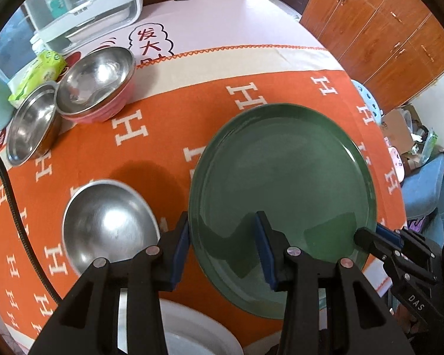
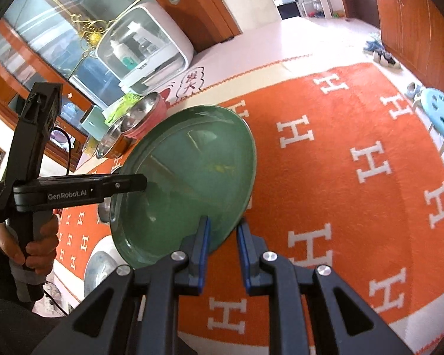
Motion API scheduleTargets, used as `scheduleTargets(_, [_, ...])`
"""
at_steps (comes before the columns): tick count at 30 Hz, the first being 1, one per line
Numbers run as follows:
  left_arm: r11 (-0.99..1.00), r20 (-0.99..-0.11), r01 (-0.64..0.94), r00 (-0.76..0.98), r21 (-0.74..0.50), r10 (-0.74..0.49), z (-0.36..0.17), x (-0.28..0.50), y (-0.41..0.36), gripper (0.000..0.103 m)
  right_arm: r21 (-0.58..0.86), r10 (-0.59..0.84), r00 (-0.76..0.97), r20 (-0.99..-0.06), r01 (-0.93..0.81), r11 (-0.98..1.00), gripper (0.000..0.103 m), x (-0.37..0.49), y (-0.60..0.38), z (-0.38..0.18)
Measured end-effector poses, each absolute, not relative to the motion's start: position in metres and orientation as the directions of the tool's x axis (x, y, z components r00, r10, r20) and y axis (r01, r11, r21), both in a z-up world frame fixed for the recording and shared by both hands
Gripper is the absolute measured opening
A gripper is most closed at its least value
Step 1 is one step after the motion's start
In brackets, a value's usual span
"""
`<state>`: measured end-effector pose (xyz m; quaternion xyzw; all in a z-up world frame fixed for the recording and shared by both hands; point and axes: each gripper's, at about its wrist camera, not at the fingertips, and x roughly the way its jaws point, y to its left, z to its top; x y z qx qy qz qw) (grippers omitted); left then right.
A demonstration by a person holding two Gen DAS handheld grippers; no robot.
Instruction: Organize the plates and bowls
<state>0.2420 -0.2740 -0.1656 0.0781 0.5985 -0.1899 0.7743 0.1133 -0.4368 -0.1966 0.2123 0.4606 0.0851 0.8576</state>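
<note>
Both grippers [image 1: 222,245] [image 2: 222,251] clamp the tilted green plate [image 1: 281,177] from opposite edges.

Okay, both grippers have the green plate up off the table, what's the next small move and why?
Probably carry the green plate toward the steel bowls at the far left and lower it onto bare cloth beside them. The left gripper and right gripper each clamp its rim, it hangs tilted above the orange tablecloth, and a lone steel bowl sits just left of it.

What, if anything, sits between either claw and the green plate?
Nothing: the left claw and right claw each straddle the rim of the green plate, held above the orange tablecloth.
</note>
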Motion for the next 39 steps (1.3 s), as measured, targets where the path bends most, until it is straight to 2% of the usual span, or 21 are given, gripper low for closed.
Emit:
scheduleTargets(12, [0.928, -0.938, 0.348, 0.258, -0.134, -0.232, -0.138, 0.194, -0.236, 0.040, 0.338, 0.309, 0.569, -0.762, -0.058, 0.940, 0.017, 0.075, -0.403, -0.164])
scheduleTargets(24, [0.950, -0.927, 0.291, 0.312, -0.116, -0.208, -0.120, 0.151, -0.184, 0.040, 0.360, 0.377, 0.557, -0.740, -0.145, 0.922, 0.018, 0.052, -0.360, -0.155])
scheduleTargets(39, [0.975, -0.929, 0.161, 0.312, -0.152, -0.196, -0.134, 0.100, -0.100, 0.040, 0.319, 0.403, 0.468, -0.787, -0.250, 0.914, 0.018, 0.028, -0.283, -0.160])
